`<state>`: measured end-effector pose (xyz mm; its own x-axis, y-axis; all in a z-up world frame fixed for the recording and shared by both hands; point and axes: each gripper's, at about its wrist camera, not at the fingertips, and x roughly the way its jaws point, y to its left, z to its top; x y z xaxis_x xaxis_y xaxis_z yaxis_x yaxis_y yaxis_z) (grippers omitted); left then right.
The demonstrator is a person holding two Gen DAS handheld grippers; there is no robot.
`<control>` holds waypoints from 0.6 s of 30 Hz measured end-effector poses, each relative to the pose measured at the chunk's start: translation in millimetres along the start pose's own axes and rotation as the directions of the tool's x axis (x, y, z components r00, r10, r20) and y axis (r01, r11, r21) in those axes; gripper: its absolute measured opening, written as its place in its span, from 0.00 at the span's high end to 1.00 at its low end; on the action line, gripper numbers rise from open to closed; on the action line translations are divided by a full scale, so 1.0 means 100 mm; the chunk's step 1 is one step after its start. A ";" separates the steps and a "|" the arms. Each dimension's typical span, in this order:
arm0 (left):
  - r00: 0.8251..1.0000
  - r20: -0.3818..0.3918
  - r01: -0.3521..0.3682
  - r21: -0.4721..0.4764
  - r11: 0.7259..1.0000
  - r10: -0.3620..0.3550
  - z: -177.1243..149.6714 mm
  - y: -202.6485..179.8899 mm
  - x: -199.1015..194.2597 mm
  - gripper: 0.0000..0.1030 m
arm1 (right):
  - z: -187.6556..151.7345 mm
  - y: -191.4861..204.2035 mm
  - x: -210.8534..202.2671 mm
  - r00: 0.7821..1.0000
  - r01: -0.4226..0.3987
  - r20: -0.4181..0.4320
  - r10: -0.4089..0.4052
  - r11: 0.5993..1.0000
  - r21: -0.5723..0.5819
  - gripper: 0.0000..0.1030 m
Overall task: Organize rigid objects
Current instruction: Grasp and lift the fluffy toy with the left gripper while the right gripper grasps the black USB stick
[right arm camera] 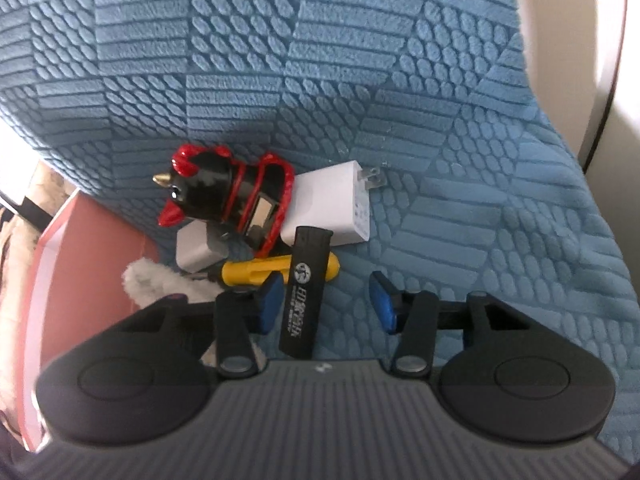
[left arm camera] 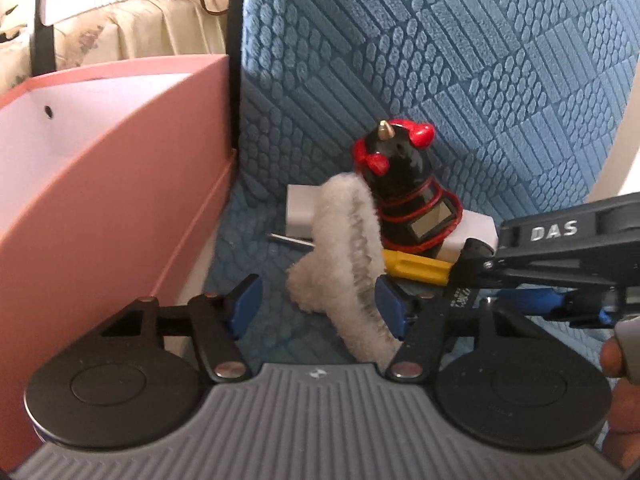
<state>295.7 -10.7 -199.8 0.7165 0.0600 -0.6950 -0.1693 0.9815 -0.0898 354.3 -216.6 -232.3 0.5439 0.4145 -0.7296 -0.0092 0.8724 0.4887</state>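
A pile of small objects lies on a blue textured sofa seat (left arm camera: 256,208). It holds a black and red figurine (left arm camera: 404,184) (right arm camera: 224,196), a white charger plug (right arm camera: 336,204) (left arm camera: 300,212), a yellow-handled screwdriver (left arm camera: 416,266) (right arm camera: 256,270), a black lighter (right arm camera: 304,296) and a fluffy grey-white strip (left arm camera: 352,272). My left gripper (left arm camera: 316,304) is open, with the fluffy strip between its fingers. My right gripper (right arm camera: 324,300) is open around the black lighter, which lies near its left finger (right arm camera: 270,300). The right gripper also shows in the left wrist view (left arm camera: 540,264).
A pink open box (left arm camera: 120,184) stands left of the pile, against the sofa; it also shows in the right wrist view (right arm camera: 92,264). The blue sofa back (left arm camera: 440,60) rises behind the objects. Cream patterned fabric (left arm camera: 140,28) lies beyond the box.
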 end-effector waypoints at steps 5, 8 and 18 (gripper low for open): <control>1.000 0.006 0.023 0.034 0.999 -0.023 0.00 -0.05 0.10 0.34 | 0.00 0.12 0.08 0.999 0.033 0.013 -0.032 0.995 -0.093 0.51; 0.999 0.011 0.033 0.044 0.998 -0.033 -0.01 -0.06 0.15 0.33 | -0.01 0.19 0.12 0.999 0.047 0.023 -0.044 0.990 -0.131 0.51; 0.997 -0.008 0.076 0.016 0.997 -0.076 -0.01 0.00 0.34 0.29 | 0.00 0.24 0.16 0.999 0.048 0.019 -0.046 0.984 -0.172 0.74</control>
<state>318.7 -8.8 -224.2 0.7217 -0.0161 -0.6921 -0.1037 0.9859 -0.1310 362.7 -188.9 -231.7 0.5593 0.3692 -0.7422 -0.1271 0.9229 0.3634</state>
